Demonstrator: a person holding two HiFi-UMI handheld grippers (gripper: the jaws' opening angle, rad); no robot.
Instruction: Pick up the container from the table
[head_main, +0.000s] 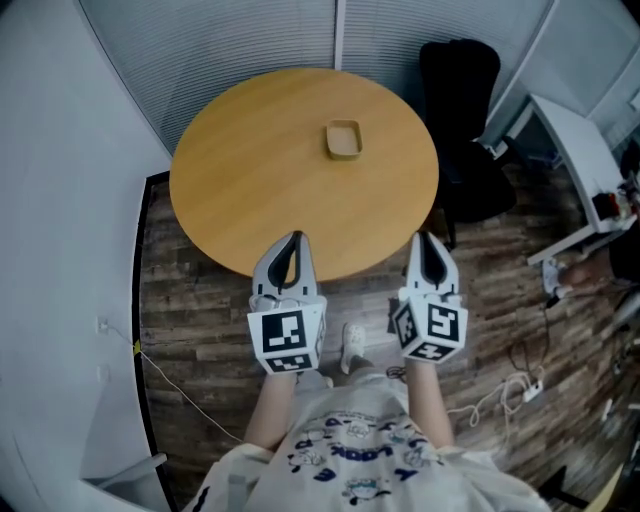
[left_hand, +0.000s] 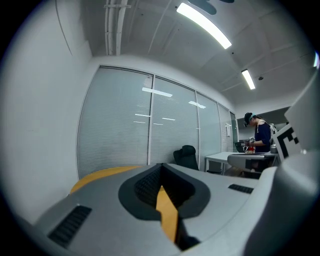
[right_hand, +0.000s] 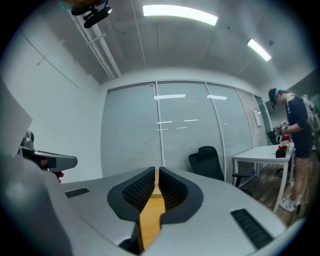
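Note:
A small tan container (head_main: 343, 139) with rounded corners sits on the far half of the round wooden table (head_main: 250, 170). Both grippers hover at the table's near edge, well short of the container. My left gripper (head_main: 292, 240) is shut with nothing in it; in the left gripper view its jaws (left_hand: 161, 167) meet, with only a sliver of tabletop showing between them. My right gripper (head_main: 430, 243) is also shut and empty, its jaws (right_hand: 157, 172) close together. Neither gripper view shows the container.
A black office chair (head_main: 462, 100) stands behind the table at the right. A white desk (head_main: 575, 140) is at the far right, with a person (right_hand: 295, 125) standing by it. Cables (head_main: 510, 390) lie on the wooden floor. Frosted glass walls enclose the back.

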